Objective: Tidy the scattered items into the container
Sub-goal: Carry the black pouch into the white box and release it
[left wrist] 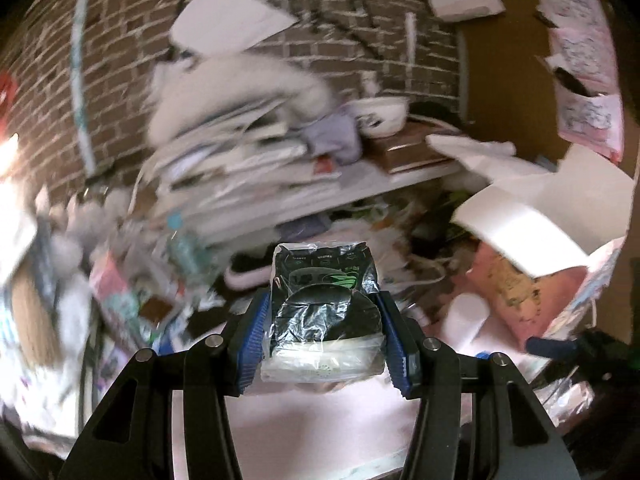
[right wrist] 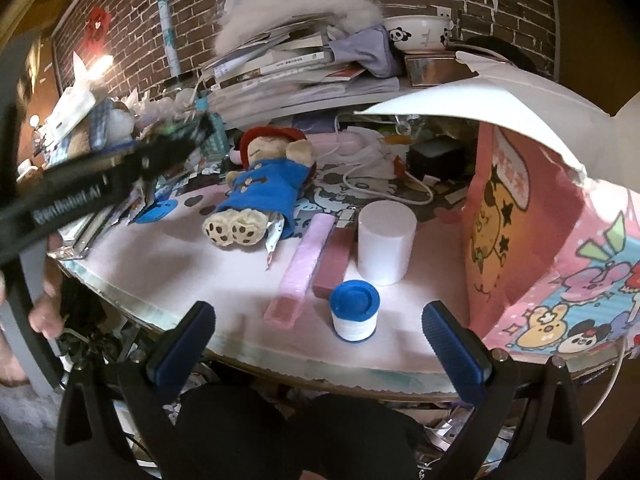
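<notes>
My left gripper (left wrist: pixel 324 312) is shut on a plastic-wrapped black packet (left wrist: pixel 324 296) and holds it above the pink table; the view is motion-blurred. The pink cartoon carton (right wrist: pixel 552 248) with an open white flap stands at the table's right; it also shows in the left wrist view (left wrist: pixel 516 280). My right gripper (right wrist: pixel 320 332) is open and empty at the table's front edge, just before a small white jar with a blue lid (right wrist: pixel 354 314). Behind the jar lie a pink bar (right wrist: pixel 306 264), a dark red bar (right wrist: pixel 336 262) and a white cylinder (right wrist: pixel 386 246). A teddy bear in blue (right wrist: pixel 264 184) lies further back.
The left gripper's arm (right wrist: pixel 72 200) crosses the left side of the right wrist view. A shelf stacked with books, cloth and a panda bowl (right wrist: pixel 420 34) runs along the brick wall. Cables and clutter (right wrist: pixel 384 164) fill the table's back. The table edge (right wrist: pixel 280 356) is close.
</notes>
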`<state>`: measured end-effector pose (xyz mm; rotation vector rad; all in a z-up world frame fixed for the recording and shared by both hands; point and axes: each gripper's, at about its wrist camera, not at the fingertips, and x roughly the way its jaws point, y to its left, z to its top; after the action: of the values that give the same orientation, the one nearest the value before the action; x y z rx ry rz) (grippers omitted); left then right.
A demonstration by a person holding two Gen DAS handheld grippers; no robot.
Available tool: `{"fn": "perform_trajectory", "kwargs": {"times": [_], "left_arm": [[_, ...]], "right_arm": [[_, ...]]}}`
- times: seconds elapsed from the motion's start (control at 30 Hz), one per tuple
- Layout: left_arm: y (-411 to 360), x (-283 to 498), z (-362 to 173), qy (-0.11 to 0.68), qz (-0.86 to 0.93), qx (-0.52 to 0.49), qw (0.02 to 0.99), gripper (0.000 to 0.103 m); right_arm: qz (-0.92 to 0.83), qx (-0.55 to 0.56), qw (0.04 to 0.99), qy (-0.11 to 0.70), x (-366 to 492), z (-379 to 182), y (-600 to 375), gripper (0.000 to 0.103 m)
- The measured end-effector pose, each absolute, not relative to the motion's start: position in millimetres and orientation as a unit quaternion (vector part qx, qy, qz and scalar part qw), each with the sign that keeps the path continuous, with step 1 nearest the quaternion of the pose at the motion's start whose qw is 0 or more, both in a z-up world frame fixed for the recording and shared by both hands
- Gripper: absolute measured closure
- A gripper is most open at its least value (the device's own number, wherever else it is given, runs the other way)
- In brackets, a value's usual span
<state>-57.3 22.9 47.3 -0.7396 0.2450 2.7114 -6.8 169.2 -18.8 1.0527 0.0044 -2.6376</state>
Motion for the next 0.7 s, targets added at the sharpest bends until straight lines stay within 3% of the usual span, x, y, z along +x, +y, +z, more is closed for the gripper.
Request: {"fn": "perform_trajectory", "kwargs": {"times": [0.7], "left_arm": [[170,-62,103,0.193,0.867,-0.288,0.359,0.056]], "right_arm": [[-0.916,0.365,0.163,-0.023,3,-16,190,0.0]]}}
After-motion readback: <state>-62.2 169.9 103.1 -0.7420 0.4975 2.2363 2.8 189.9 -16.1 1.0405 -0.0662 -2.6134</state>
